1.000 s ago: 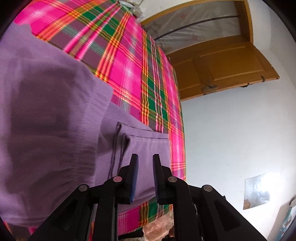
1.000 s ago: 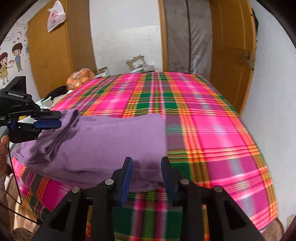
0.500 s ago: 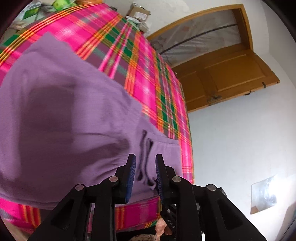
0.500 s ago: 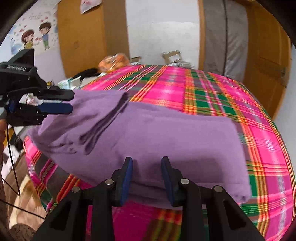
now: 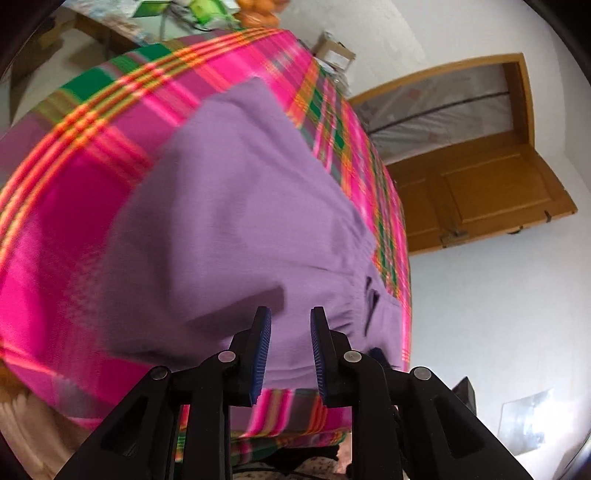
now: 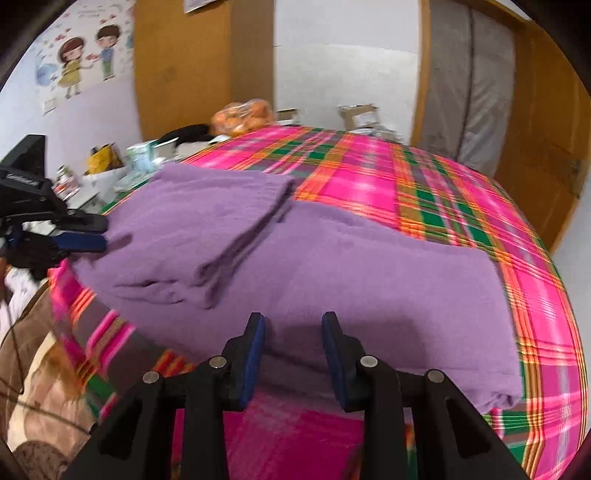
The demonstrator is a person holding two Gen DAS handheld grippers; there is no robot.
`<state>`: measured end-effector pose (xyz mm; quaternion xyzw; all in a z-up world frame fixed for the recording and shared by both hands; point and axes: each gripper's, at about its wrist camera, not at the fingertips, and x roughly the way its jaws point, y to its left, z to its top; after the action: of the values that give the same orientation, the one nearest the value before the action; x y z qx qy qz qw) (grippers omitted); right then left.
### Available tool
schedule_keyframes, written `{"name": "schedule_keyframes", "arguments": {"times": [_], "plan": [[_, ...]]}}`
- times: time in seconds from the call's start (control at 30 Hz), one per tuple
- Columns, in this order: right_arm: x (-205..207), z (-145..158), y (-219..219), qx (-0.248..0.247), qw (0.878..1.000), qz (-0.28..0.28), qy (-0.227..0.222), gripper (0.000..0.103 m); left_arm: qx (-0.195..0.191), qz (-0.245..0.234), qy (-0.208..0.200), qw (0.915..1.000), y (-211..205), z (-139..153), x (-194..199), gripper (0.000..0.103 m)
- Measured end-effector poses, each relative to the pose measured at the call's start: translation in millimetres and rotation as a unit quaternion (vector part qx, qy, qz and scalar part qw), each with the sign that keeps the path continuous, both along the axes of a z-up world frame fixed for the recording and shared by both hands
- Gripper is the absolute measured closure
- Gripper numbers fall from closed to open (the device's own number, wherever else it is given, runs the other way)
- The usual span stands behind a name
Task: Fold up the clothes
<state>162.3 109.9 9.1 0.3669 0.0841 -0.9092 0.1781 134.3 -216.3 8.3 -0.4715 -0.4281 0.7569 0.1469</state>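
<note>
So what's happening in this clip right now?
A person with a handheld gripper in each hand is folding a purple garment on a table covered by a pink plaid cloth. One end is already folded over the rest. The left gripper and the right gripper are both open, hovering at the garment's near edge and holding nothing.

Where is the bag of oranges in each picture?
Left wrist view: the bag of oranges sits at the very top edge, just beyond the far end of the plaid bed.
Right wrist view: bag of oranges, upper middle, behind the bed's far edge.
Shared landmark: the purple garment on the bed.
</note>
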Motion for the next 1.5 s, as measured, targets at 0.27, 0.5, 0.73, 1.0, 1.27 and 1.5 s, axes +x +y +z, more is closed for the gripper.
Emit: {"name": "schedule_keyframes", "arguments": {"times": [0.27, 0.5, 0.73, 1.0, 1.27, 1.5], "plan": [[12, 17, -25, -0.005, 0.999, 0.038, 0.026, 0.07, 0.029, 0.013, -0.008, 0.9995, -30, -21, 25, 0.08], [4, 25, -58, -0.01, 0.997, 0.066, 0.035, 0.07, 0.038, 0.021, -0.011, 0.999, -47, -28, 40, 0.08], [-3, 24, -103, -0.021, 0.992, 0.119, 0.027, 0.07, 0.038, 0.049, 0.007, 0.9981, -71, -25, 59, 0.08], [11, 16, -173, -0.026, 0.974, 0.222, 0.032, 0.055, 0.0, 0.069, 0.003, 0.9976, -94, -11, 36, 0.079], [13, 4, -219, -0.035, 0.966, 0.257, 0.023, 0.046, -0.014, 0.04, -0.016, 0.999, -95, -18, 2, 0.066], [8, -13, -241, 0.024, 0.973, 0.229, 0.02, 0.046, -0.017, 0.021, -0.019, 0.9995, -92, -19, -26, 0.064]]}}
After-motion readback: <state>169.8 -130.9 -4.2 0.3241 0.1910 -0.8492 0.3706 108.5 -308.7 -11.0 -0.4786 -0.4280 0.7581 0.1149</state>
